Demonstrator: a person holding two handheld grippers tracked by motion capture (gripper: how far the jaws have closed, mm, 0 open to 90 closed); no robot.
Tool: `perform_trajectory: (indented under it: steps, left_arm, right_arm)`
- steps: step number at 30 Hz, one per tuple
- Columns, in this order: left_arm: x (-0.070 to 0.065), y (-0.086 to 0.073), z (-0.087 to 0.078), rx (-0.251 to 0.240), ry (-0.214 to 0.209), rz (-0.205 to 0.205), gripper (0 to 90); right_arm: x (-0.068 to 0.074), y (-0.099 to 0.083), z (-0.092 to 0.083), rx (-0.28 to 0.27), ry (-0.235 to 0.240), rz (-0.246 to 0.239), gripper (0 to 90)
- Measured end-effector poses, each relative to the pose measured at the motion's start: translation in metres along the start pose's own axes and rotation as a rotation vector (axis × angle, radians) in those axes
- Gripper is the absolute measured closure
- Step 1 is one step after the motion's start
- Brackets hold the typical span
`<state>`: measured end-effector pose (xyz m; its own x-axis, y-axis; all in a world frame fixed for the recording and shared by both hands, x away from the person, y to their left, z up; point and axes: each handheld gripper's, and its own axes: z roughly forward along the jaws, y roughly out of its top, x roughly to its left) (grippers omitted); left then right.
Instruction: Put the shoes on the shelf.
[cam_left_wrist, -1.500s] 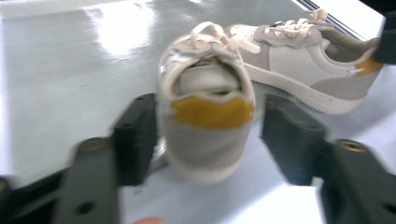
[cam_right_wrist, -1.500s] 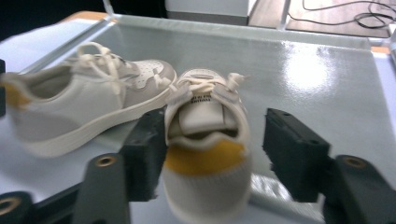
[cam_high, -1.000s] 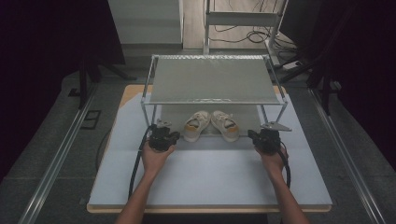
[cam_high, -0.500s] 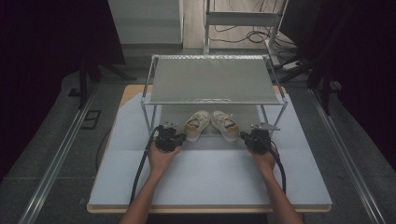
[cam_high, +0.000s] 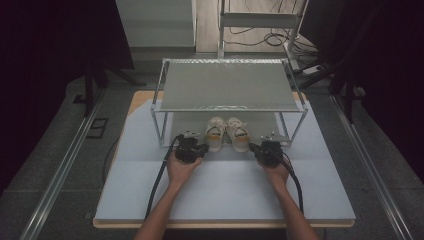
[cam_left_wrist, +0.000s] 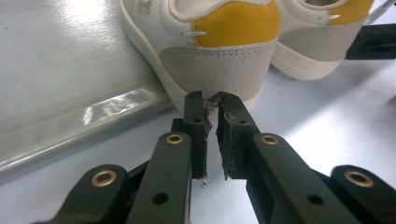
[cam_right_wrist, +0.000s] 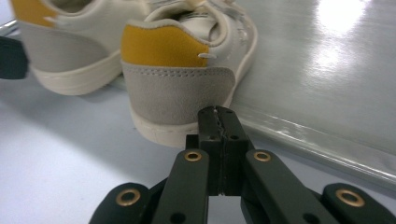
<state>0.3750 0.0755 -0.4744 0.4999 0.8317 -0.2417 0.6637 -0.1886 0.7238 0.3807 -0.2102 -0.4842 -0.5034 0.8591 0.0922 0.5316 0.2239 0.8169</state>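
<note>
The worry from here is a push instead of a grasp — both grippers come at the heels with their jaws closed, so if either hand presses on before opening, I'd expect it to shove its shoe deeper under the rack (cam_high: 227, 90), or skew the pair out of line. The left gripper (cam_left_wrist: 211, 100) has its jaws all but together, only a thin slit between the pads, holding nothing; its tips sit right at the sole edge of the left shoe (cam_left_wrist: 219, 51), whether touching or just short I cannot tell. The right gripper (cam_right_wrist: 218, 114) is fully closed and empty, tips just at the heel of the right shoe (cam_right_wrist: 180, 74). From above, the 2 shoes (cam_high: 227, 134) stand side by side on the rack's lower shelf (cam_right_wrist: 322, 74), heels toward the person, between the left gripper (cam_high: 199, 148) and the right gripper (cam_high: 258, 148) on the white table (cam_high: 225, 195). Jaws opened late could also snag on the shelf lip beside each sole.
</note>
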Motion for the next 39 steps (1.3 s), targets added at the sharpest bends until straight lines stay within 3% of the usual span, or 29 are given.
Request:
perform_trajectory:
  steps: [13, 19, 25, 26, 29, 35, 37, 39]
  left_arm:
    - [-0.010, 0.012, 0.011, 0.030, -0.002, 0.049, 81.3]
    - [-0.010, 0.014, 0.014, 0.027, 0.004, 0.043, 81.2]
    - [-0.006, 0.019, 0.017, 0.038, 0.017, 0.029, 81.1]
    - [-0.004, 0.020, 0.018, 0.041, 0.018, 0.050, 81.1]
    - [-0.001, 0.024, 0.021, 0.044, 0.022, 0.056, 80.9]
    - [0.004, 0.027, 0.028, 0.039, 0.018, 0.041, 80.3]
    - [0.005, 0.028, 0.028, 0.043, 0.013, 0.045, 80.3]
    - [0.006, 0.030, 0.028, 0.048, 0.020, 0.076, 80.3]
  right_arm:
    - [0.014, 0.002, 0.008, -0.003, 0.044, -0.026, 89.7]
    - [0.015, 0.003, 0.009, 0.002, 0.050, -0.030, 89.7]
    - [0.017, 0.004, 0.011, 0.000, 0.060, -0.024, 89.7]
    - [0.017, 0.004, 0.012, -0.002, 0.059, -0.026, 89.7]
    - [0.018, 0.004, 0.013, -0.005, 0.064, -0.023, 89.6]
    - [0.018, 0.004, 0.012, -0.002, 0.065, -0.023, 89.6]
    - [0.019, 0.004, 0.009, -0.004, 0.070, -0.025, 89.6]
    - [0.022, 0.005, 0.005, -0.006, 0.083, -0.033, 89.6]
